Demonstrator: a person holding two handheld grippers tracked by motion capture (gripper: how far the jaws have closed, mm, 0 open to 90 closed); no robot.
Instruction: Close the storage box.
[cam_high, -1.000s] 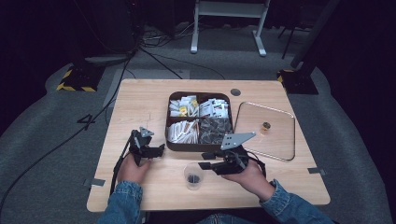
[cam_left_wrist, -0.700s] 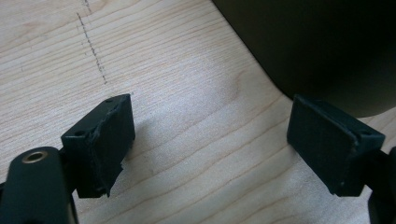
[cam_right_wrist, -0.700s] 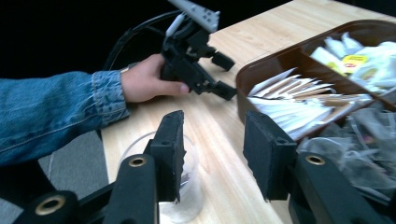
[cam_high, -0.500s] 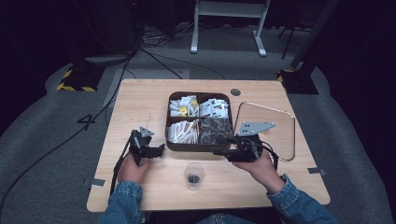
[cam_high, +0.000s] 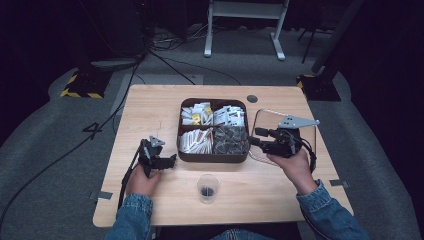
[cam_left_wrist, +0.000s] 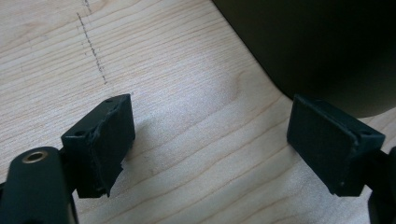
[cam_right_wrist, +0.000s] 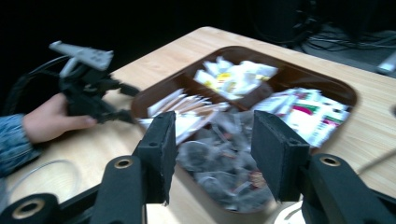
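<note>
So the brown tray with four compartments sits mid-table and everything hangs around it. Far-left compartment has white and yellow packets, far-right has white packets with red and green print, near-left holds long pale sachets, near-right is full of dark clear-wrapped tea bags.

My right gripper is at the tray's right edge, pointing in over those dark bags, jaws apart with nothing between them; in the right gripper view the bags show through the gap. Just right of the tray, under that hand, lies a clear lid.

My left gripper sits just left of the tray's near-left corner, low over bare wood, jaws wide open and empty; the tray wall looms dark beside one jaw.

In front of the tray, toward me, stands a small clear cup.
</note>
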